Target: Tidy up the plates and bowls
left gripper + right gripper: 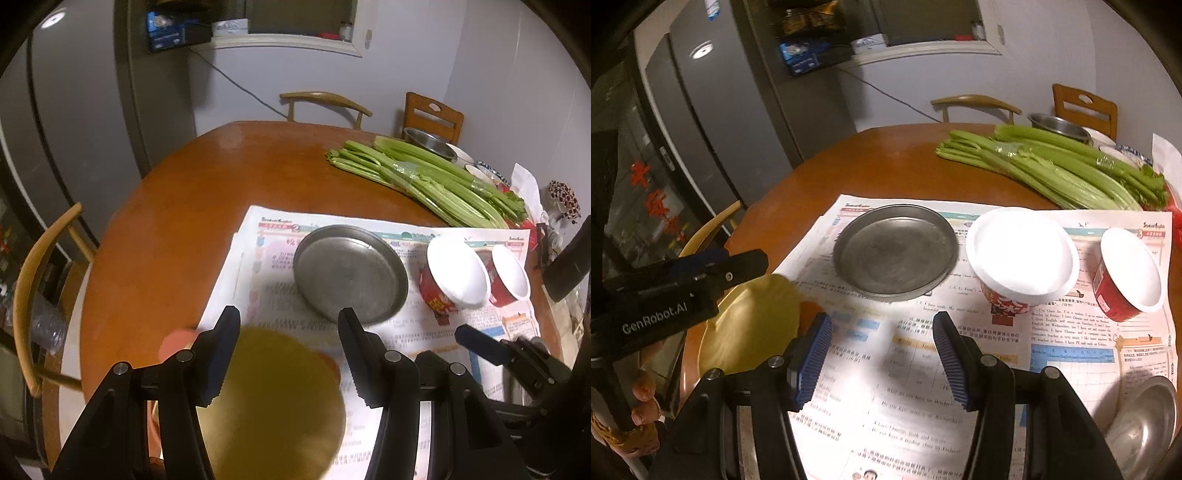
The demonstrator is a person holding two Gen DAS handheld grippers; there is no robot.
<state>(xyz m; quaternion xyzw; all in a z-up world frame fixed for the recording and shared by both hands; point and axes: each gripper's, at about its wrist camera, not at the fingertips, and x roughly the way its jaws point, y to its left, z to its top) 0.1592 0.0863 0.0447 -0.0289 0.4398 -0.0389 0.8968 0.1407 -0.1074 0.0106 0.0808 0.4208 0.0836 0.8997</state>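
Observation:
A grey metal plate (351, 273) (895, 251) lies on a newspaper (406, 332) (923, 369). To its right stand two red bowls with white insides, a larger one (456, 273) (1021, 254) and a smaller one (509, 273) (1130, 273), both tilted. A yellow plate (277, 402) (753, 325) sits low between my left gripper's (288, 314) open fingers; I cannot tell if they touch it. My right gripper (882, 319) is open and empty above the newspaper. A second metal plate (1148, 417) lies at the near right.
A bundle of celery (424, 177) (1056, 166) lies on the round wooden table (184, 229) behind the newspaper. A metal bowl (428, 142) and small dishes (476, 170) stand at the far right. Wooden chairs (325, 103) ring the table. A fridge (701, 110) stands left.

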